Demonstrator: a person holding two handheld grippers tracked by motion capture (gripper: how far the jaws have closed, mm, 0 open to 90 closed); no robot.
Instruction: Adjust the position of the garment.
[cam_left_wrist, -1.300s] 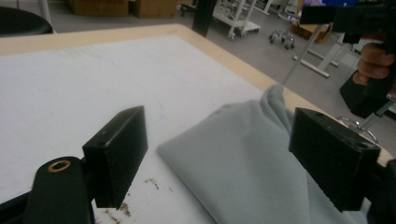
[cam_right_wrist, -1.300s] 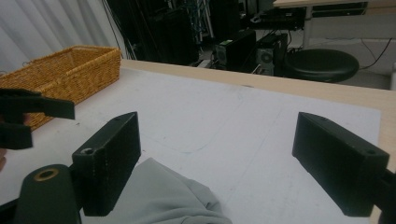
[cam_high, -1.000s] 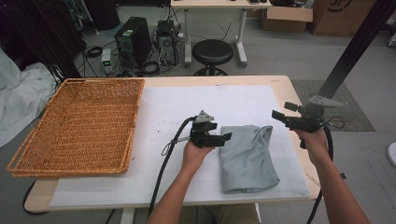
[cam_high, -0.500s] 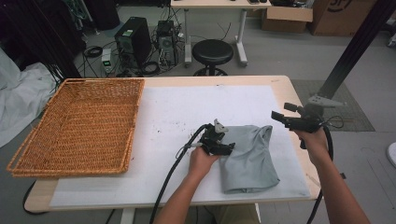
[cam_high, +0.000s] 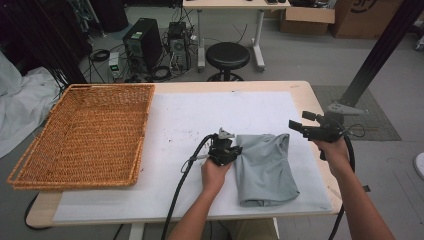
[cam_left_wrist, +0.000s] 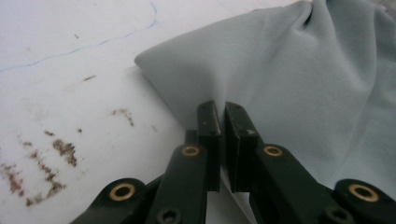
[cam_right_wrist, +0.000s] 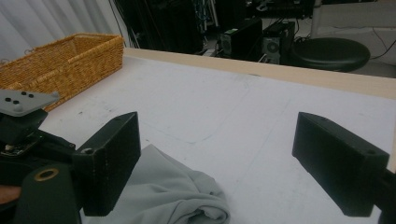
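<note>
A crumpled grey cloth (cam_high: 265, 167) lies on the white mat right of centre. My left gripper (cam_high: 231, 150) sits low at its left edge. In the left gripper view the jaws (cam_left_wrist: 222, 107) have just been closing and now stand almost together, with the edge of the cloth (cam_left_wrist: 299, 79) pinched between them. My right gripper (cam_high: 299, 120) hovers above the table's right side, beyond the cloth's far right corner. Its jaws (cam_right_wrist: 215, 140) stand wide open with nothing between them; below them lie the cloth (cam_right_wrist: 163, 191) and, at the left, the left gripper (cam_right_wrist: 23, 121).
A large wicker basket (cam_high: 85, 132) takes up the table's left side. The white mat (cam_high: 200, 115) has brown stains near the left gripper. Behind the table stand a black stool (cam_high: 227, 55) and computer towers (cam_high: 145, 47) on the floor.
My left gripper has moved right to the cloth's left edge and its jaws have gone from open to shut on that edge. The right gripper has kept still.
</note>
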